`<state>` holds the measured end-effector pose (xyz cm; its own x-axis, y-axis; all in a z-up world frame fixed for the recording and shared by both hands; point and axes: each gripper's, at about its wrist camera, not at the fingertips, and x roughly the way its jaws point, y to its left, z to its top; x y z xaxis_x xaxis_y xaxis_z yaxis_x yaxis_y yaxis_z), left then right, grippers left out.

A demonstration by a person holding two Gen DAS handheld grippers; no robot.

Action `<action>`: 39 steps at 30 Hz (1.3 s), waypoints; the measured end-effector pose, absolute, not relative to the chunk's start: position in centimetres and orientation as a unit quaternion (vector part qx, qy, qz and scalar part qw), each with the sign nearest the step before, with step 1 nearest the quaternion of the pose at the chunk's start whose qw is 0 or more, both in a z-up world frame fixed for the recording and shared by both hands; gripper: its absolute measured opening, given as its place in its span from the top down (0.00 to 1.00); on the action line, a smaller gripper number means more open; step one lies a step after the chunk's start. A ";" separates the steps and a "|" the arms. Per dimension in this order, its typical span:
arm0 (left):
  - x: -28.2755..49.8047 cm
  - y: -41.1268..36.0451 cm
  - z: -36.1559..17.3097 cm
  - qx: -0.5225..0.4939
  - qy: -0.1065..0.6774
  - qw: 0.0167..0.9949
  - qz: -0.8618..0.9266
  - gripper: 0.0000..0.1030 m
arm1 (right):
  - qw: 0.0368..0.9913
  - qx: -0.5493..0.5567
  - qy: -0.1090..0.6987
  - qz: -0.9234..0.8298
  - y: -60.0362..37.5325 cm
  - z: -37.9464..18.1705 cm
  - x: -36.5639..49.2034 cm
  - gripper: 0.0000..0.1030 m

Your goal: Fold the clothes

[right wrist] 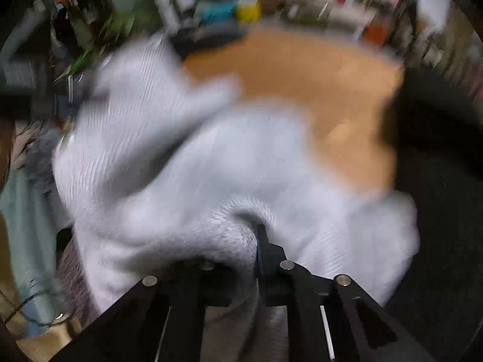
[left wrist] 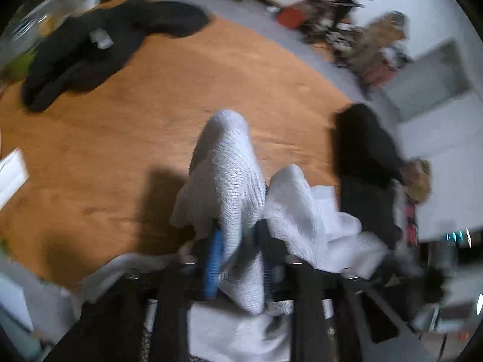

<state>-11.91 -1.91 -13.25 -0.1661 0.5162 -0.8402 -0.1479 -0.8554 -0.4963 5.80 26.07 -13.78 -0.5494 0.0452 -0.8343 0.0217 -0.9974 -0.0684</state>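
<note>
A white knit garment [left wrist: 229, 166] lies bunched at the near side of an orange-brown table [left wrist: 151, 105], with one fold rising in a peak. My left gripper [left wrist: 238, 241] has that fold between its fingers; the blue pad [left wrist: 212, 259] shows bare and a dark gap stands by the other finger, so the jaws look open. In the right wrist view the same garment [right wrist: 181, 166] fills the middle, blurred. My right gripper [right wrist: 259, 235] is shut on a ridge of it, the fingers together with cloth pinched between.
A black garment [left wrist: 90, 51] sprawls at the table's far left. Another dark cloth shape [left wrist: 362, 157] stands at the right edge and is seen blurred as a black mass [right wrist: 437, 150]. White paper [left wrist: 12, 175] lies at the left edge. Clutter [left wrist: 332, 6] lines the far floor.
</note>
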 end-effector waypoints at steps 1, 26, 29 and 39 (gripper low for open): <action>-11.8 -2.3 -13.6 -0.605 -0.171 0.220 0.746 0.34 | 0.035 -0.458 -0.052 0.887 26.7 -12.6 5.4 0.88; -12.4 -1.5 -17.0 -0.530 -0.122 0.105 0.833 0.95 | 0.106 -0.354 -0.028 0.929 26.1 -5.5 4.3 0.88; -13.9 -3.0 -9.1 -0.439 -0.071 0.055 0.894 0.95 | 0.098 -0.332 -0.048 0.937 23.7 -4.8 2.6 0.89; -10.6 -7.6 25.9 -0.156 -0.063 -0.003 0.986 0.96 | 0.059 -0.158 -0.034 0.985 21.3 12.4 -1.0 0.89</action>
